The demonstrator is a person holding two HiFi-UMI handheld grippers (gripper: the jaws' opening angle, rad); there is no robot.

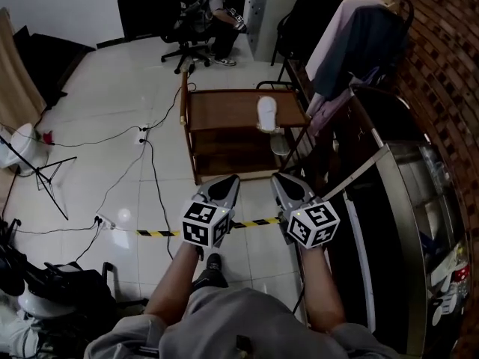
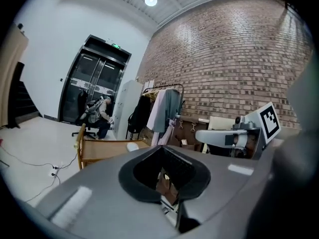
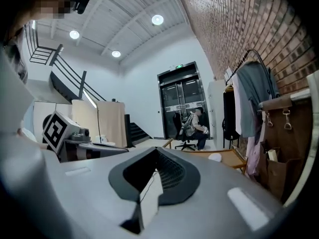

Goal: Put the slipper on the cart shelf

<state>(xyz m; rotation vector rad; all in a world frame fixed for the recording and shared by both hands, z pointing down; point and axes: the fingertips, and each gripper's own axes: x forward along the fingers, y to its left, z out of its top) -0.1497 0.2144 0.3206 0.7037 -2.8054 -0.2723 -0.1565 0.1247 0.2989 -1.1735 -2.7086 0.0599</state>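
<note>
**Status of the task item.** In the head view, one white slipper (image 1: 266,113) lies flat on the top shelf of the wooden cart (image 1: 224,111), toward the shelf's right end, upper centre of the frame. The same slipper appears as a small pale shape on the cart top in the left gripper view (image 2: 132,146) and in the right gripper view (image 3: 215,157). A second pale, slipper-like object (image 1: 280,144) sits lower at the cart's right side. It cannot be determined whether it rests on the lower shelf or beside it.

**Status of the tongs.** The left gripper (image 1: 227,182) and the right gripper (image 1: 283,182) are held side by side at lower centre, pointing toward the cart. Neither touches it. Both are near a strip of yellow-and-black floor tape (image 1: 251,222). Each gripper's own view shows its jaws brought together with nothing between them: left (image 2: 164,176), right (image 3: 154,176).

**Progress assessment.**
- Judged complete: placement of the white slipper on the top shelf.
- Judged open: the second pale object, if it is a slipper belonging to the task. Its seating should be confirmed.
- Neither tool carries anything, so any further placement requires a fresh pickup first.

**Surroundings.** A clothes rack (image 1: 352,28) stands just right of the cart. A seated person (image 1: 218,6) is at the top of the frame, well apart from the work area.
</note>
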